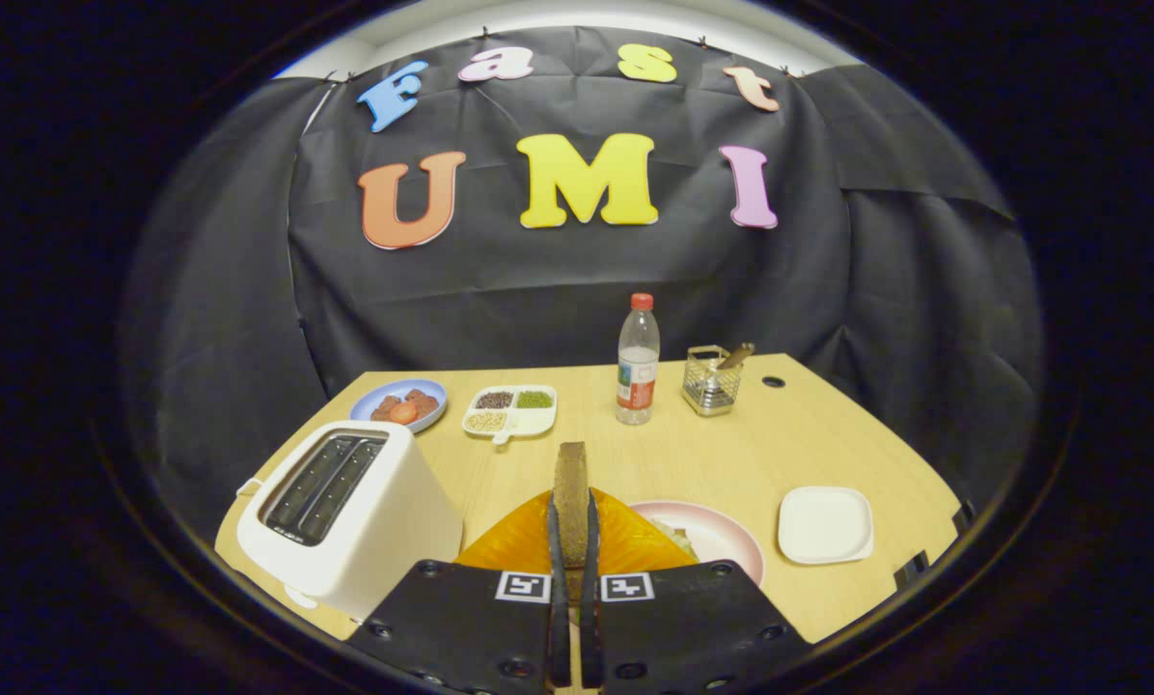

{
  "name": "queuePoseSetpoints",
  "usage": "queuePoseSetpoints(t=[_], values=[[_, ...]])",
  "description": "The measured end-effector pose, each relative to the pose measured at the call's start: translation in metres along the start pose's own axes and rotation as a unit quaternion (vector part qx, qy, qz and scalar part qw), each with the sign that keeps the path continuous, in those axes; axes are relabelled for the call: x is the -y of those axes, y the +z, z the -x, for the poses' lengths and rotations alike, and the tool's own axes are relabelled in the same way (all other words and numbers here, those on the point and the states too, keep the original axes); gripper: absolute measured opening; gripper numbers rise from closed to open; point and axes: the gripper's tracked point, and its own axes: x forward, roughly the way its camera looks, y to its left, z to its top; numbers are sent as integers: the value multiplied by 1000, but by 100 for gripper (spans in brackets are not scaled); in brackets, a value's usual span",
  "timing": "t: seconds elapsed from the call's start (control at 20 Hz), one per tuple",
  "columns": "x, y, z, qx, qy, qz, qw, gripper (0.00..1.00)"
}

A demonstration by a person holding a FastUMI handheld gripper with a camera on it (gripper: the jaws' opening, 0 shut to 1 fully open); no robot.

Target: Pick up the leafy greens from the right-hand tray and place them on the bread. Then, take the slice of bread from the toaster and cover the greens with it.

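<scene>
Bread slice (570, 478) stands on edge, clamped between the gripper (571, 541) fingers at lower centre, long axis pointing up, with the pink plate (731, 550) and its greens just down-right of the jaws.

Gripper (571, 526): two flat dark body plates, side by side, edges angled outward. Round screws dot each plate along the edges. One square black-and-white marker (523, 586) sits on the left plate's inner corner, a matching one on the right. Two thin, long fingers (555, 541) run forward, close together. Surface looks matte, possibly textured.
</scene>
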Motion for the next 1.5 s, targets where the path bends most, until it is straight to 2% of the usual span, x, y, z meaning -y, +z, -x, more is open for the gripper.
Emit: queuePoseSetpoints(t=[0.15,0.25,0.7,1.2,1.25,1.3,1.4,1.5], values=[[12,-21,-11,-18,16,-30,999,4],[27,-31,-17,-22,13,-45,999,4],[71,-51,-37,-24,13,-68,997,6],[107,-76,-52,-39,25,-122,991,9],[114,-78,-53,-41,18,-135,990,17],[120,-81,-55,-42,9,-144,989,20],[131,-91,-57,-52,-11,-144,988,37],[134,-90,-54,-47,-5,-153,987,54]])
